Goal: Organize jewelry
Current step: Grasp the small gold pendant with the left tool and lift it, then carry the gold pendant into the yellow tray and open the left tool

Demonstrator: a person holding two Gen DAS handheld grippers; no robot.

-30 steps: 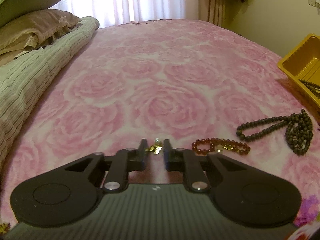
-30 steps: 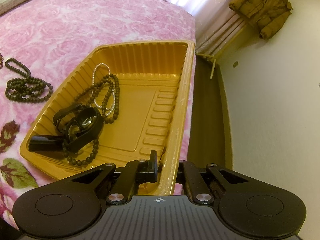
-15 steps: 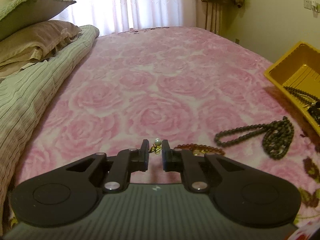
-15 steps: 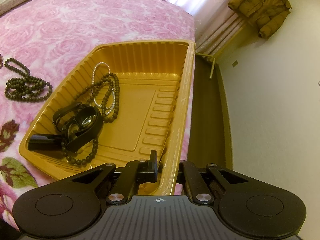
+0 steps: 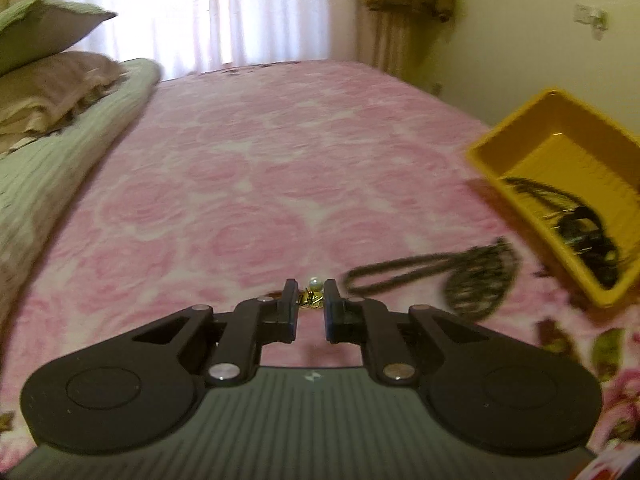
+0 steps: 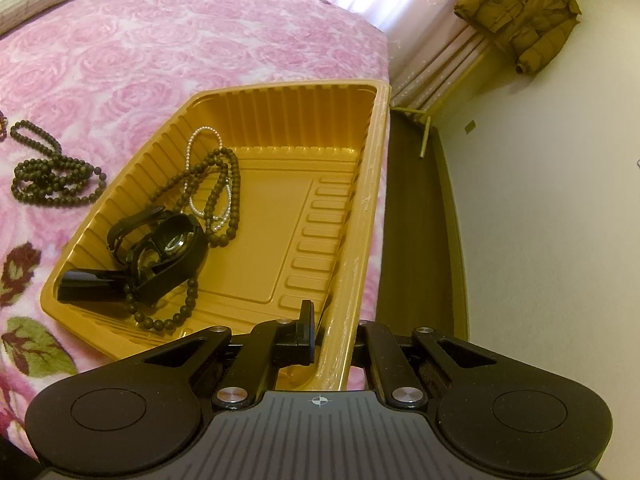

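Note:
My left gripper (image 5: 311,300) is shut on a small gold jewelry piece with a pearl (image 5: 313,293) and holds it above the pink bedspread. A dark bead necklace (image 5: 452,276) lies on the bed to its right; it also shows in the right wrist view (image 6: 48,178). The yellow tray (image 5: 516,128) is at the far right. My right gripper (image 6: 332,328) is shut on the tray's near right rim (image 6: 360,248). The tray holds a black watch (image 6: 160,256), a dark bead necklace (image 6: 218,196) and a pearl strand (image 6: 198,140).
Pillows (image 5: 48,80) and a green striped quilt (image 5: 52,168) lie along the bed's left side. The tray sits at the bed's right edge, with floor (image 6: 416,216) and wall beyond. A coat (image 6: 520,12) hangs by the curtain.
My left gripper has lifted and swung right with the gold piece; the amber bead bracelet has dropped out of view and the tray is closer. The right gripper and tray have not moved.

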